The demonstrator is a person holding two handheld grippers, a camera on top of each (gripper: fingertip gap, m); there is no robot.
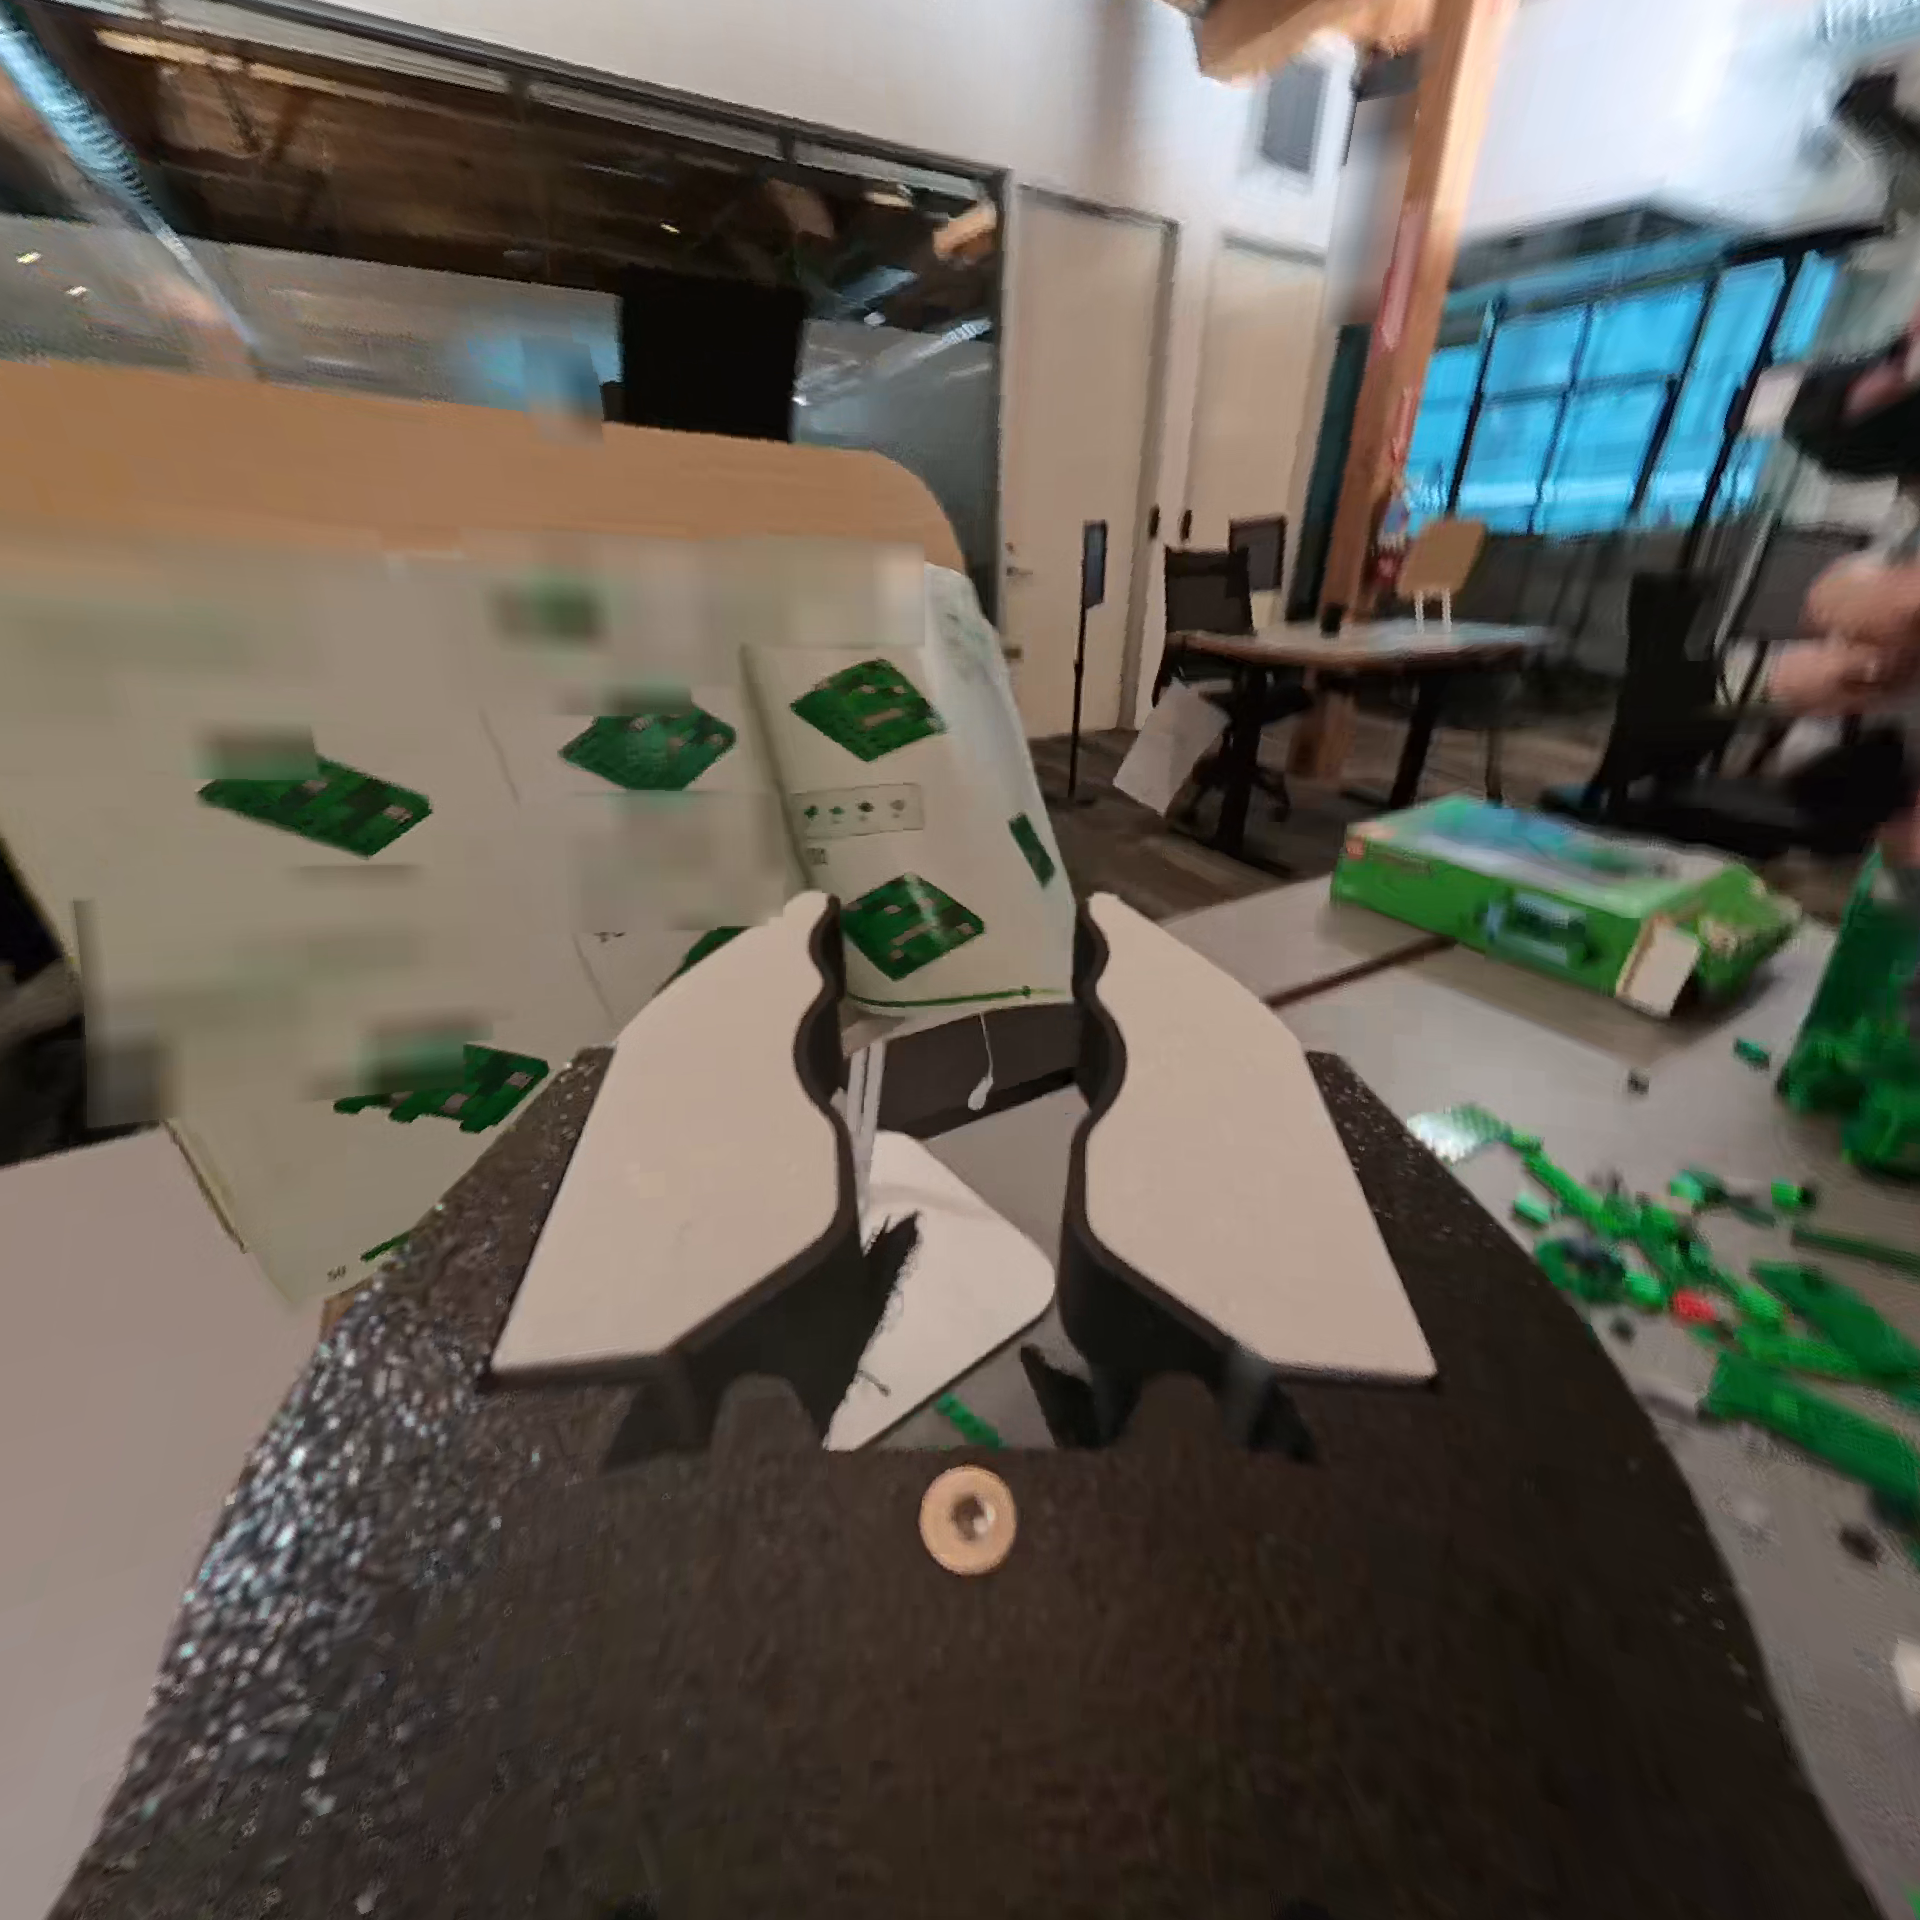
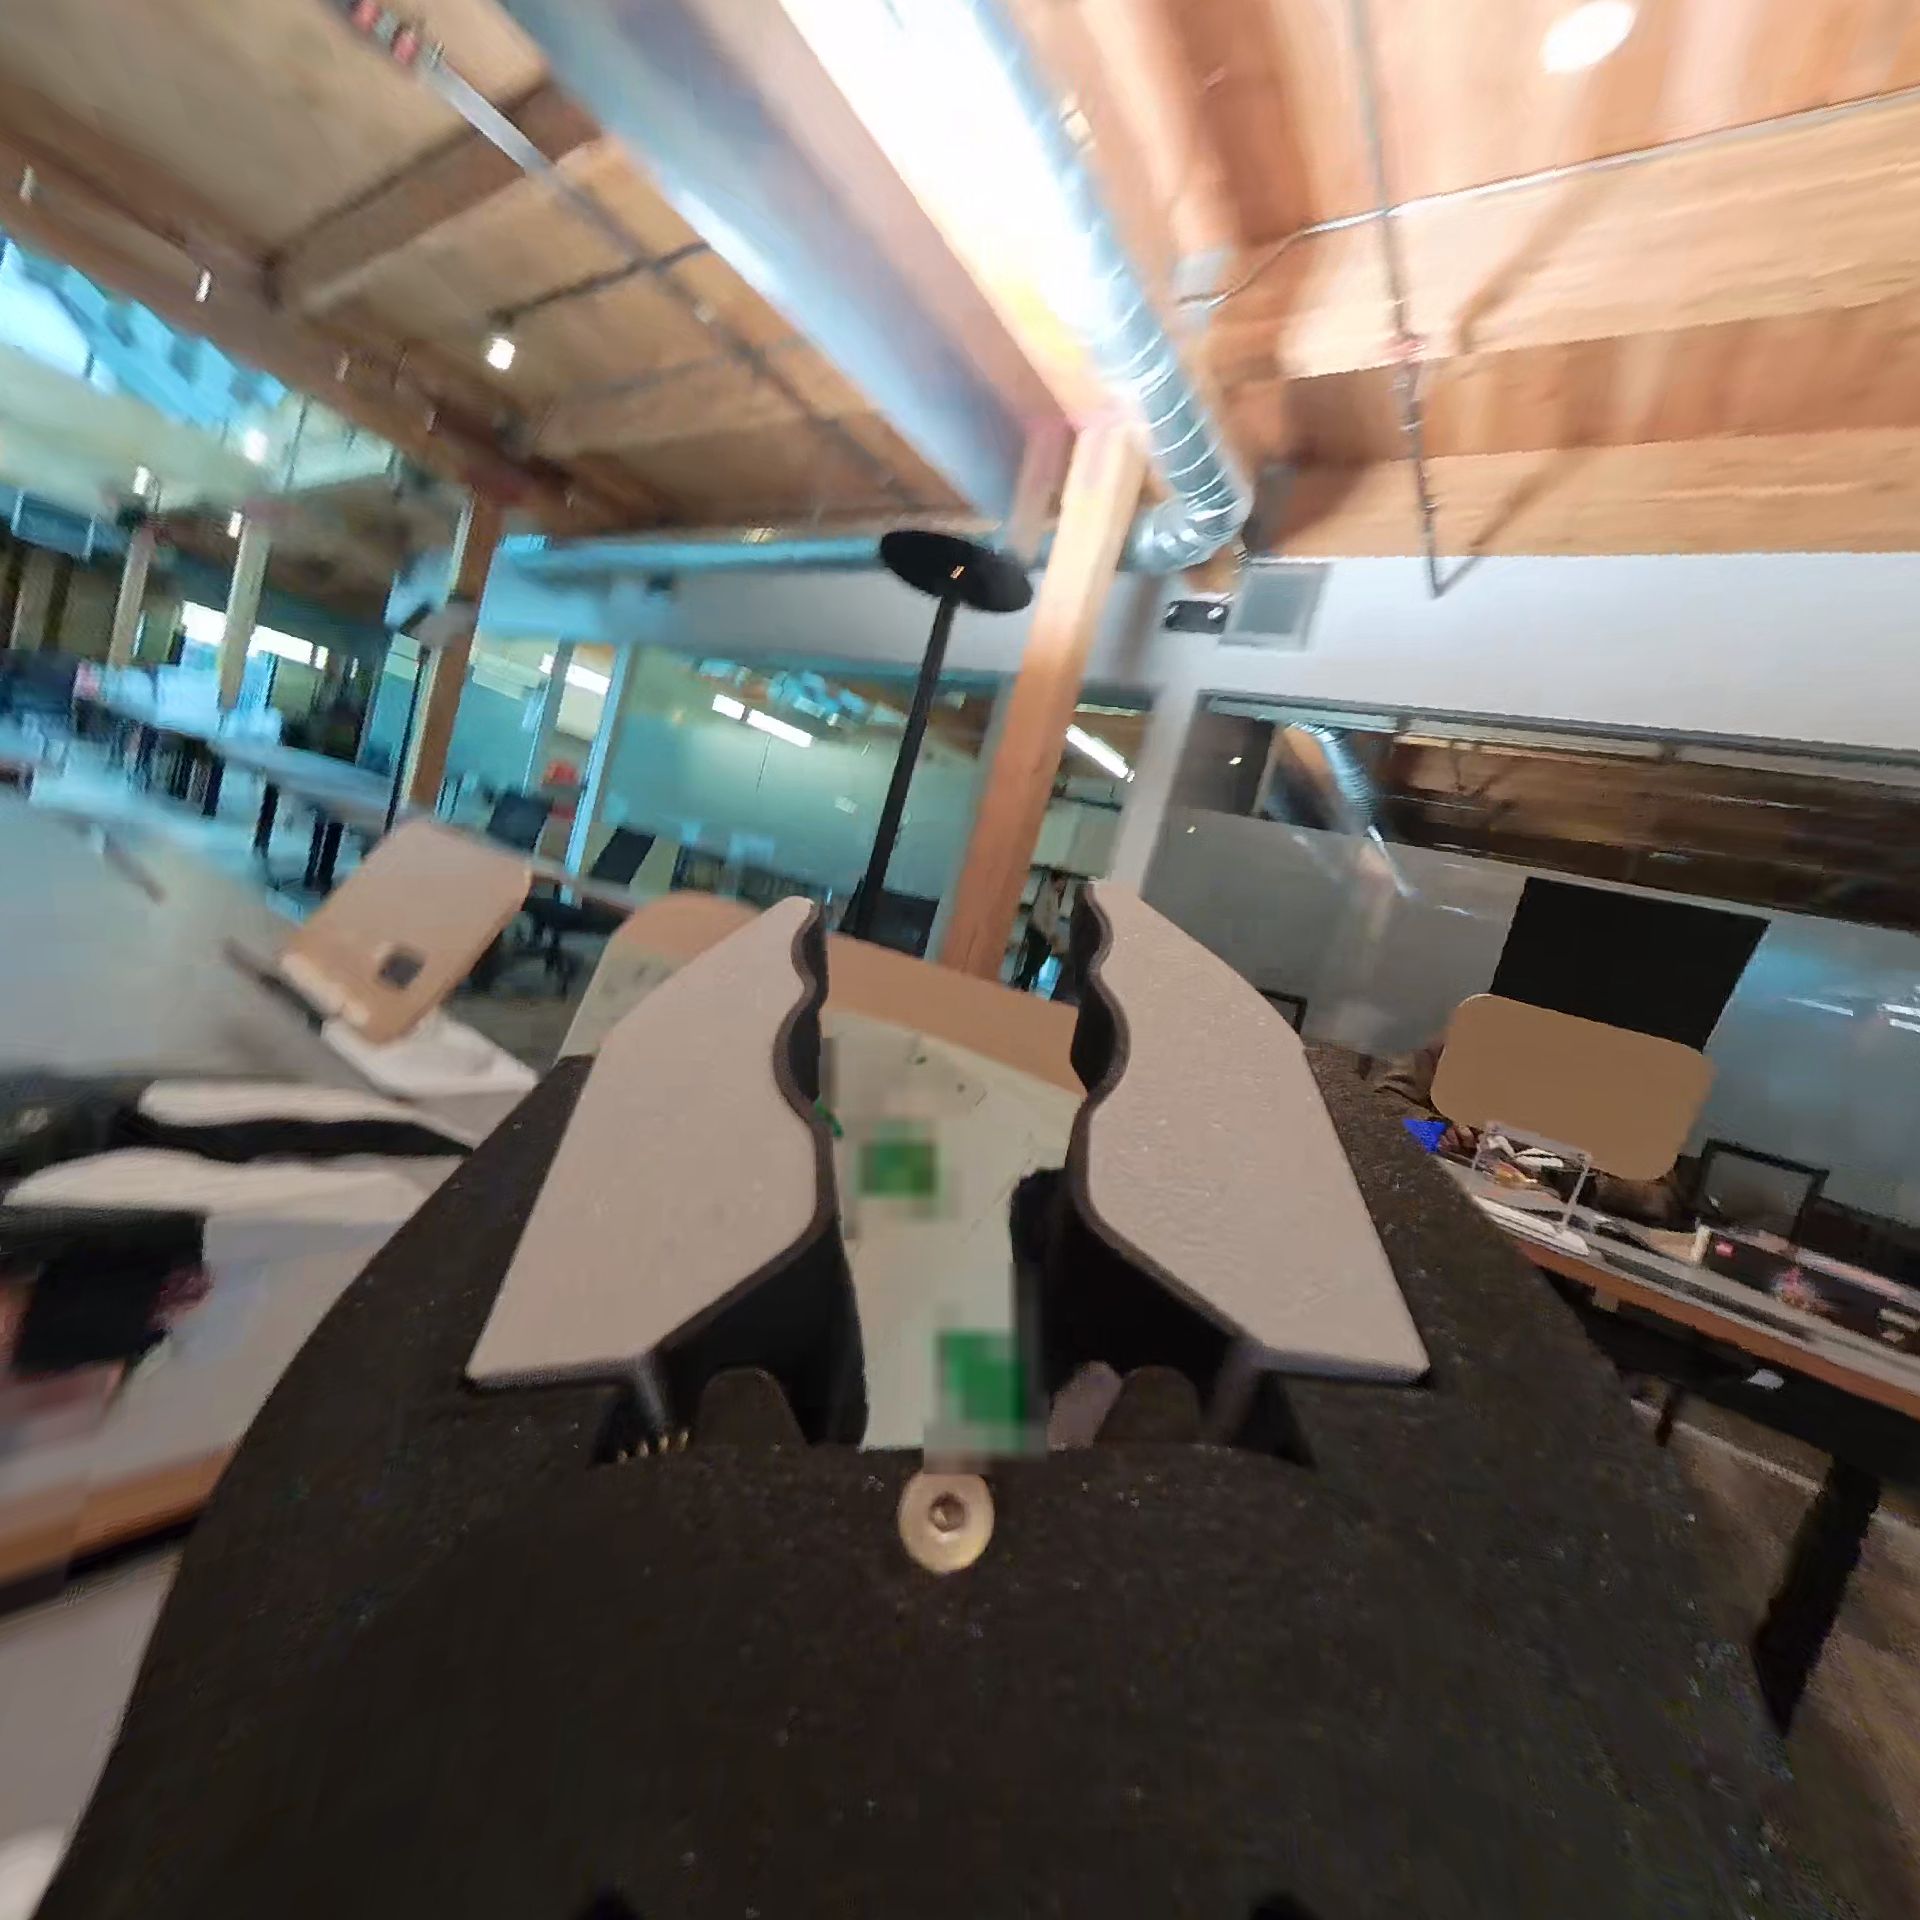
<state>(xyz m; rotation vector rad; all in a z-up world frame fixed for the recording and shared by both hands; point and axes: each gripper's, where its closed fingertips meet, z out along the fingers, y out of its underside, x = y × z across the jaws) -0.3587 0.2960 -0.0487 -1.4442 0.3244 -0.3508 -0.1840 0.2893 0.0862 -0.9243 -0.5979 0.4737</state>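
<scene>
Jaws of left gripper (image 1: 954, 940): parted, nothing clamped between them. Near, seen through the gap: white rounded stand foot (image 1: 966, 1278) on grey table (image 1: 1382, 1029). Just beyond the fingertips: open instruction booklet (image 1: 904, 821), propped upright against tan wooden board (image 1: 468, 468), pages printed with green build diagrams; right-hand page curled forward, near the tips but apart from them. Right of the gripper, near: loose green bricks (image 1: 1704, 1278) scattered on the table, one small red piece among them. Farther right: green box (image 1: 1548, 914) lying flat, end flap open. Far right edge: person's hand (image 1: 1860, 644), blurred. Far background: dark desk and chairs, windows.

Jaws of right gripper (image 2: 951, 940): parted, tilted upward toward the ceiling. Between the fingers, low and near: white printed page (image 2: 935, 1226) with green patches; whether either finger touches it cannot be told. Behind it: edge of a tan board (image 2: 935, 987). Left, farther off: second tan board (image 2: 416, 925) propped on a white stand. Beyond the fingertips: black floor lamp (image 2: 914, 727) and wooden post (image 2: 1049, 727). Far right: desk with a further tan board (image 2: 1569, 1096).
</scene>
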